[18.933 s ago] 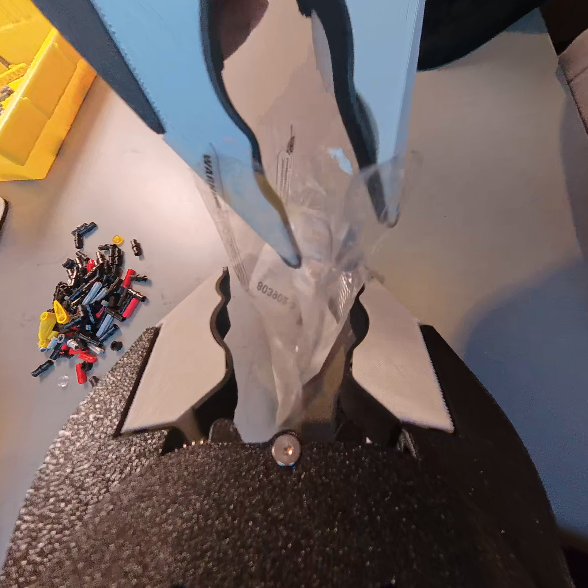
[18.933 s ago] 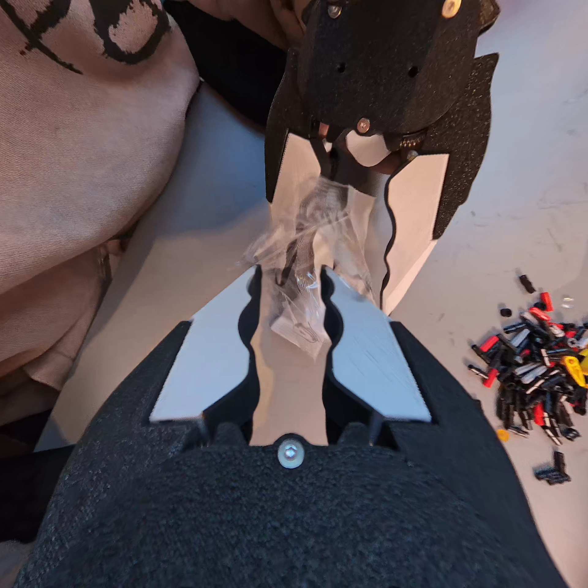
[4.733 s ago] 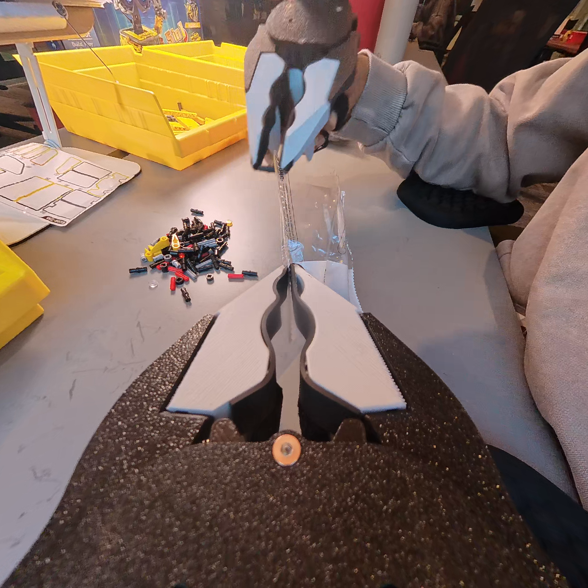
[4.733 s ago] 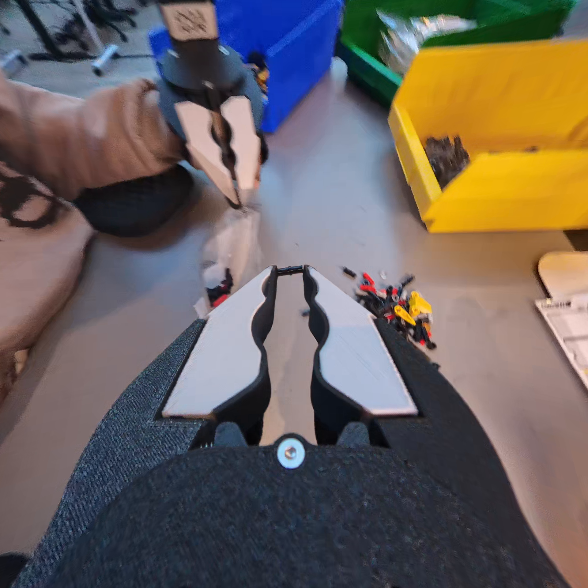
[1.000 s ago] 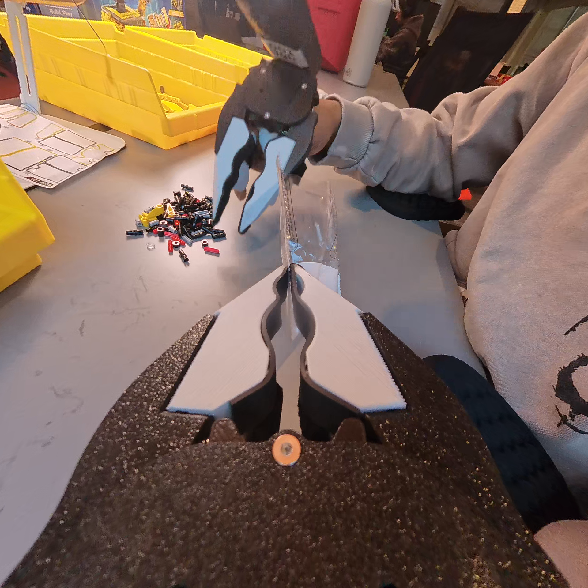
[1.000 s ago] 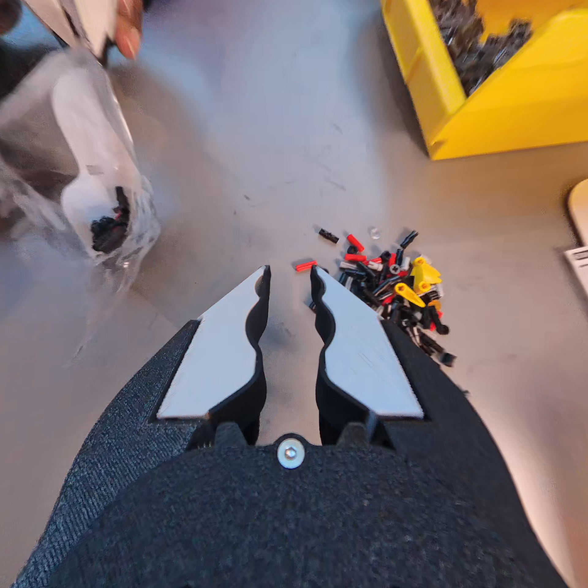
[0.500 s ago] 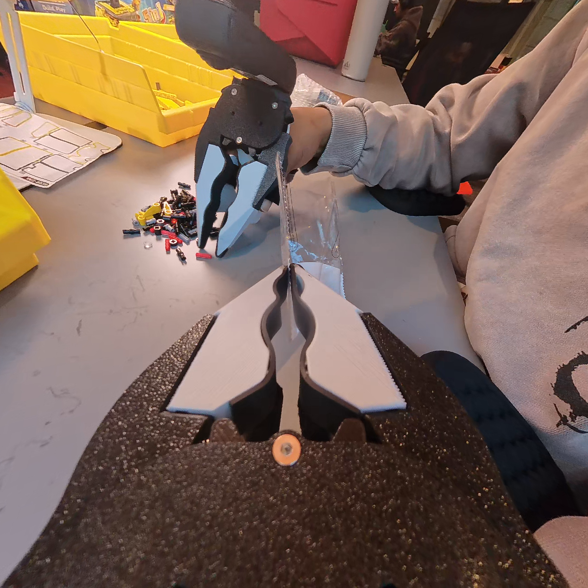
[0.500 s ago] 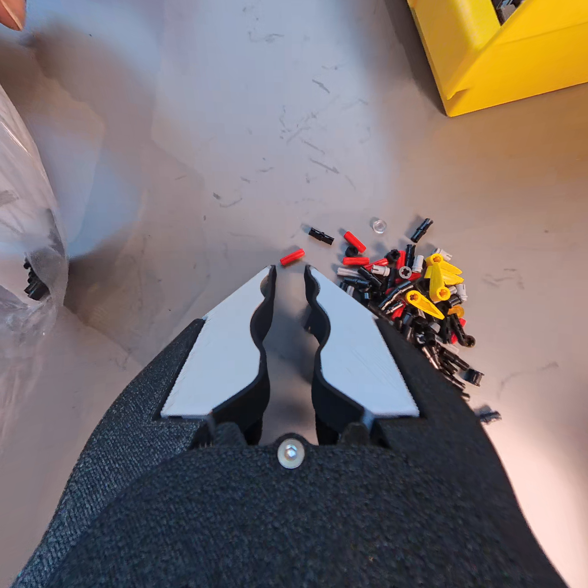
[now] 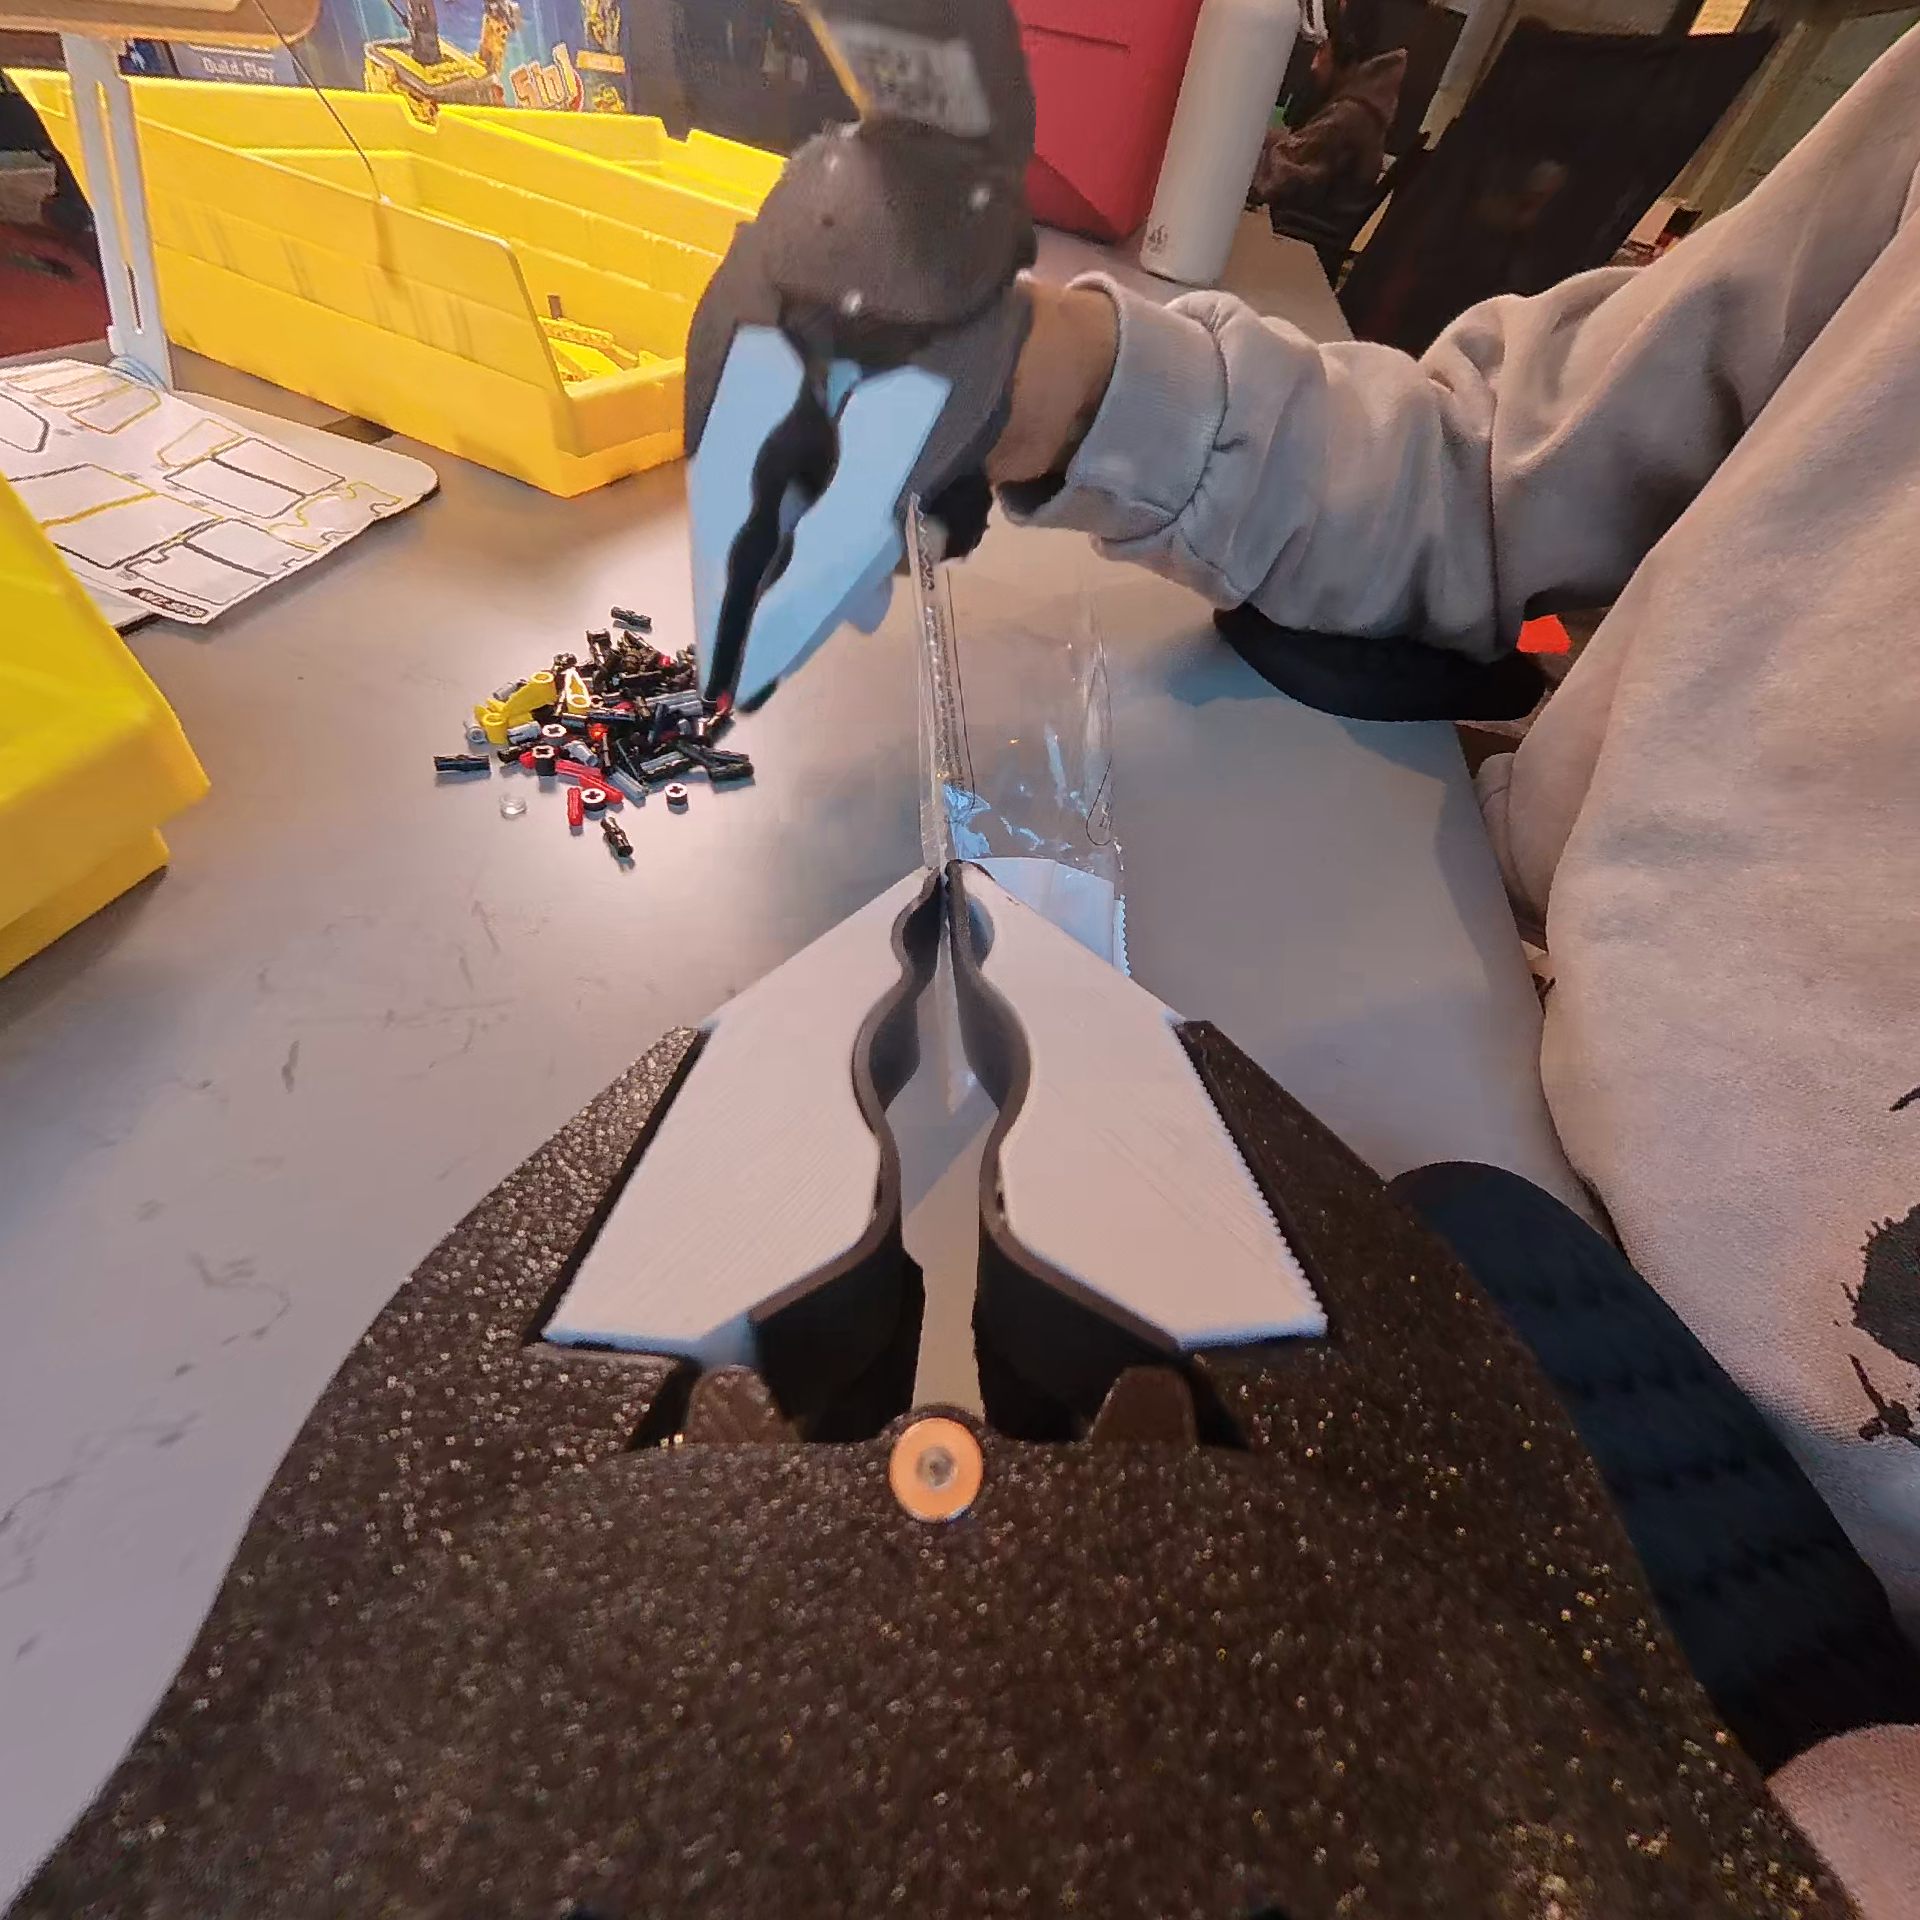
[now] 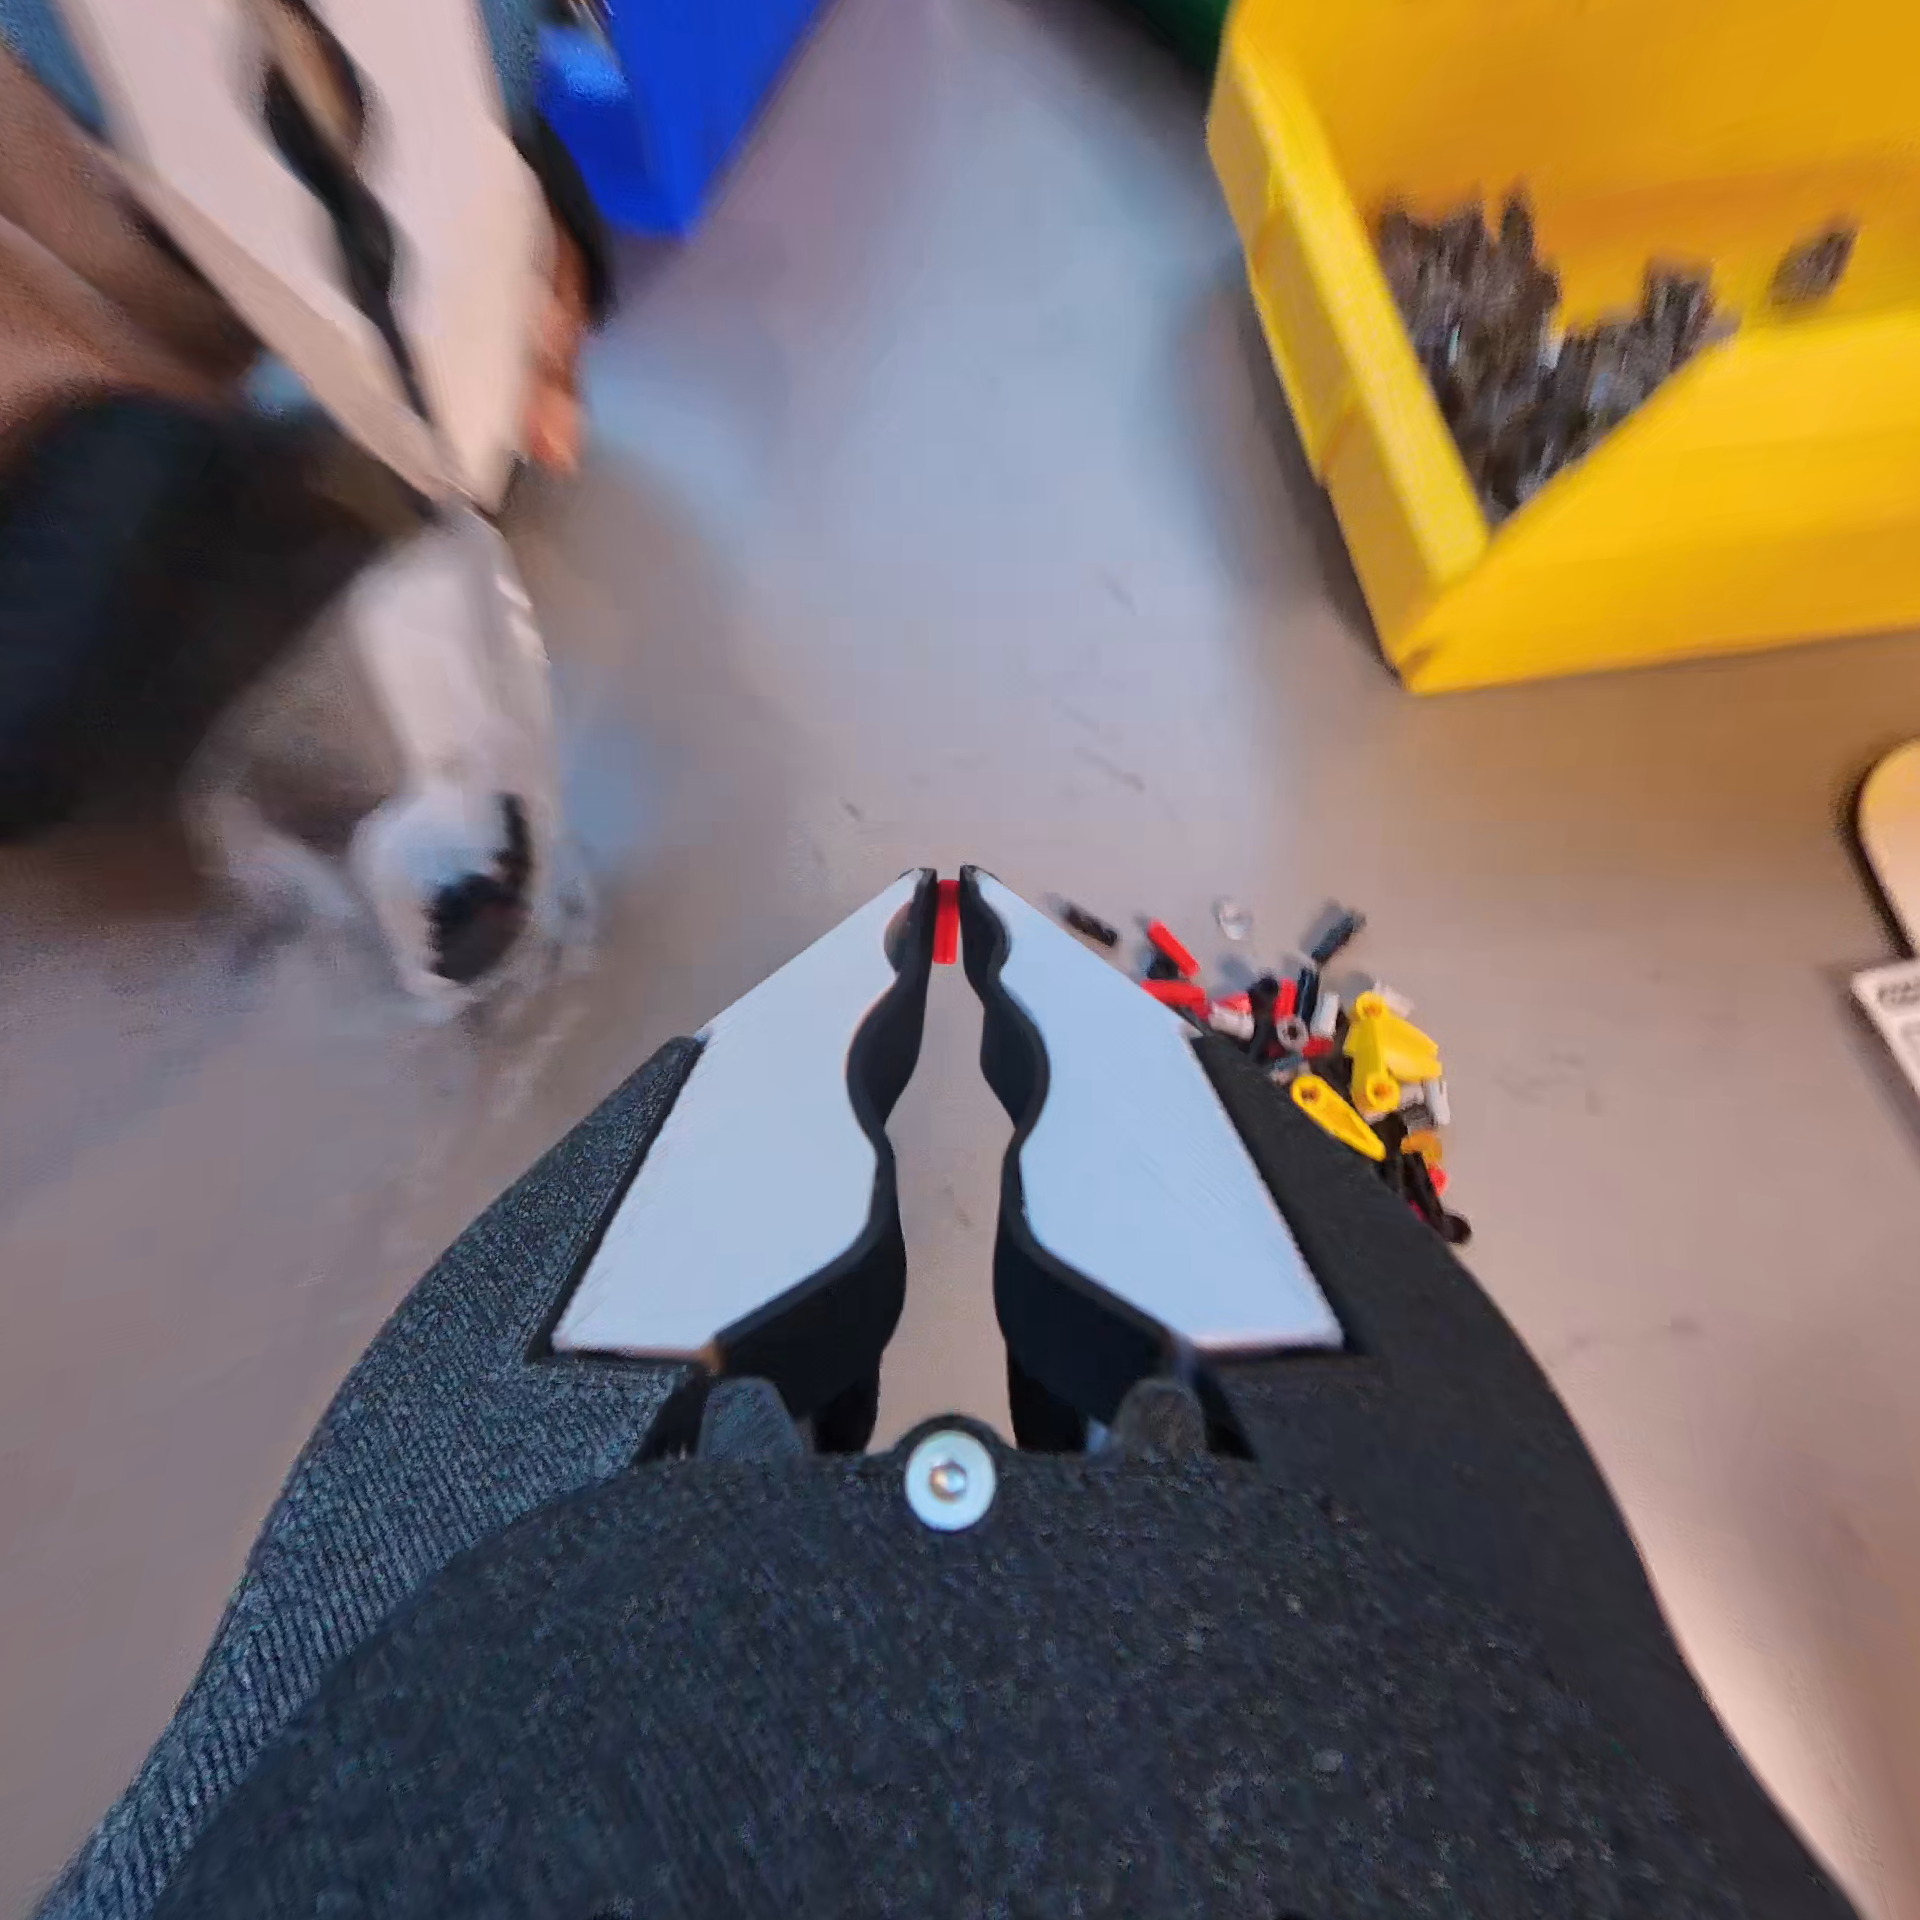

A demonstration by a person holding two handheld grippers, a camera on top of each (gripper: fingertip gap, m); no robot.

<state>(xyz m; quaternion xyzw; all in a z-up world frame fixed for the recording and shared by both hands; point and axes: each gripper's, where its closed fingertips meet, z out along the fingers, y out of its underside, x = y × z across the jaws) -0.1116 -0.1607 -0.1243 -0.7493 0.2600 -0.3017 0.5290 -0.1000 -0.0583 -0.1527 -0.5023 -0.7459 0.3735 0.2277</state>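
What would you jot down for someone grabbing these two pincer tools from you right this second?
Left gripper: shut on the edge of the clear plastic bag, held upright over the grey table; a few dark pieces sit in the bag's bottom.
Right gripper: shut on a small red pin, tips just beside the pile of small parts.
Done: one red pin is gripped.
Left: most of the black, red and yellow pieces lie loose in the pile. Yellow bin stands beyond it.

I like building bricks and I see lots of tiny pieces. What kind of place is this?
Probably a toy-brick sorting or building workbench. A pile of small plastic pieces lies on the grey table, yellow bins hold more parts, and a printed sheet lies nearby.
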